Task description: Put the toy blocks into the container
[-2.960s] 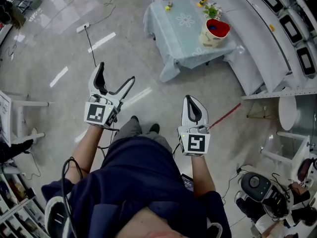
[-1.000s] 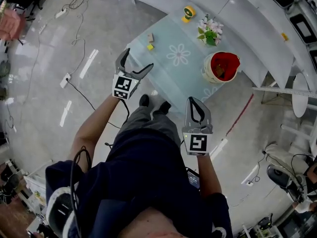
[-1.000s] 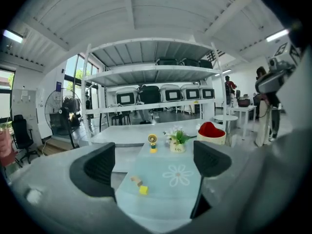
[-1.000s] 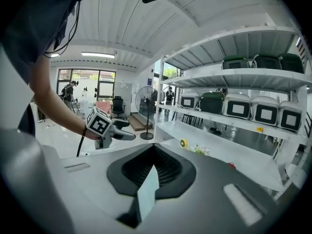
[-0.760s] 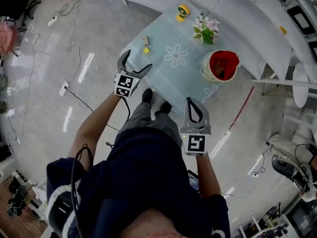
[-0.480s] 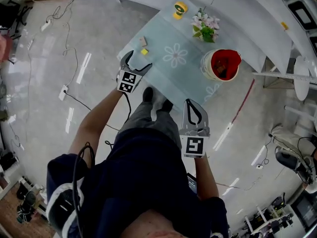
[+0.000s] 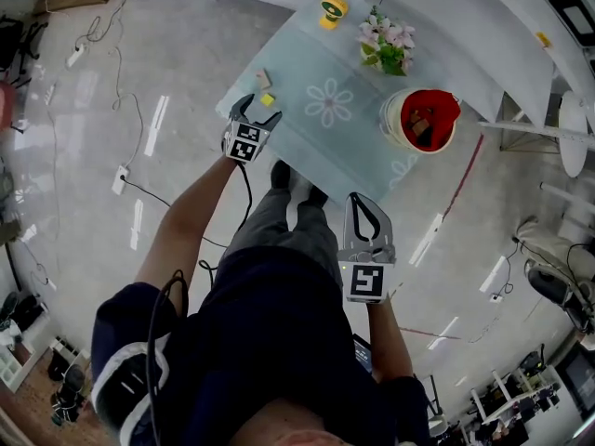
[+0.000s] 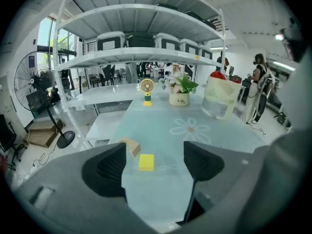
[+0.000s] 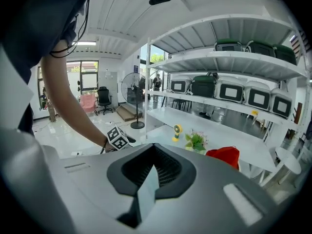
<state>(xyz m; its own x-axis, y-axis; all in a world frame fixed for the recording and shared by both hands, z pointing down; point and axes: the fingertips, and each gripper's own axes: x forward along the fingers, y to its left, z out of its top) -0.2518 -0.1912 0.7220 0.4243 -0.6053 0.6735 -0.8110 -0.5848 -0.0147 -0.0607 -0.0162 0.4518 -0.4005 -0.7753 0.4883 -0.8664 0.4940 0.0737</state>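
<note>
A yellow block (image 7: pixel 267 99) and a tan block (image 7: pixel 263 79) lie near the left edge of the table with the pale teal cloth (image 7: pixel 349 147). The red-lined bucket container (image 7: pixel 423 119) stands at the table's right end with blocks inside. My left gripper (image 7: pixel 258 110) reaches over the table edge, open, its jaws closing. In the left gripper view the yellow block (image 8: pixel 146 162) shows in the gap just beyond the pads, untouched, with the tan block (image 8: pixel 130 146) behind the left jaw. My right gripper (image 7: pixel 360 204) hangs back over the floor, shut and empty (image 9: pixel 153 167).
A flower pot (image 7: pixel 386 45) and a small yellow fan toy (image 7: pixel 330 9) stand at the table's far side. White shelving (image 7: pixel 483 35) runs behind the table. Cables (image 7: pixel 121 100) trail on the floor to the left. A standing fan (image 8: pixel 36 87) is off to the left.
The person has walked up to the table. My left gripper has reached forward over the table edge towards the yellow block, and its jaws have narrowed. The right gripper stays shut by the body.
</note>
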